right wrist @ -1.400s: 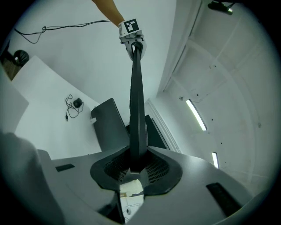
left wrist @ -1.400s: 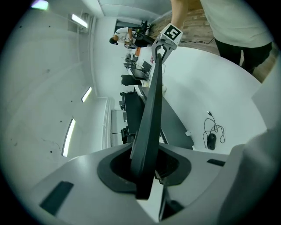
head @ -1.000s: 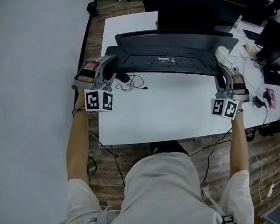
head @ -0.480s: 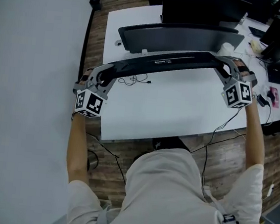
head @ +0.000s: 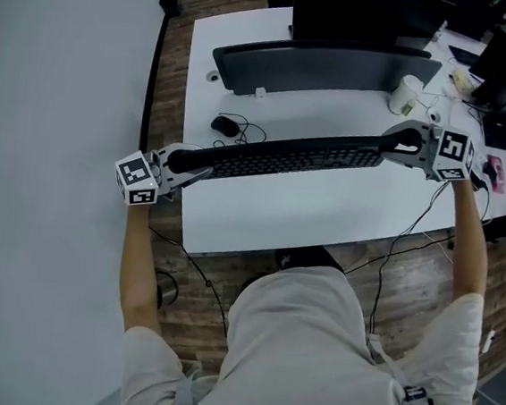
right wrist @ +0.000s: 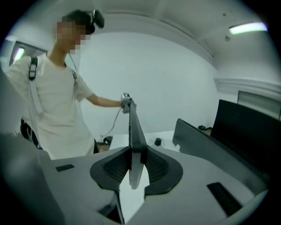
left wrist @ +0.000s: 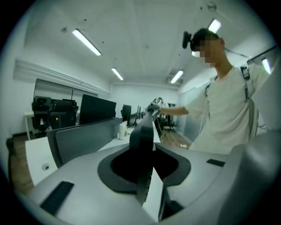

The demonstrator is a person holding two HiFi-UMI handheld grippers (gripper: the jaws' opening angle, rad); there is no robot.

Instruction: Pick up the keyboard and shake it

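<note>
Keyboard (head: pixel 280 157) is off the white desk (head: pixel 261 211), slung between both tongs and running across the front half of the desktop. Left gripper (head: pixel 184 159) is clamped on the keyboard's left end at the desk's left edge. Right gripper (head: pixel 392 149) is clamped on the right end near the paper cup (head: pixel 405 94). Both gripper views show the board's thin edge pinched between the pads and running away to the far gripper. Change versus one second ago: the flat underside faced the head camera then, and the board hung level close to the grey divider panel (head: pixel 330 68). Half a second ago it showed almost edge-on. Now the key side faces up, rows of keys readable. The board also slants in the head view, with the left end drawn toward the person and the right end farther out. The left gripper's marker cube has swung outward past the desk edge. The mouse (head: pixel 224 126) and its cable, partly covered before, now lie in plain view behind the board.
</note>
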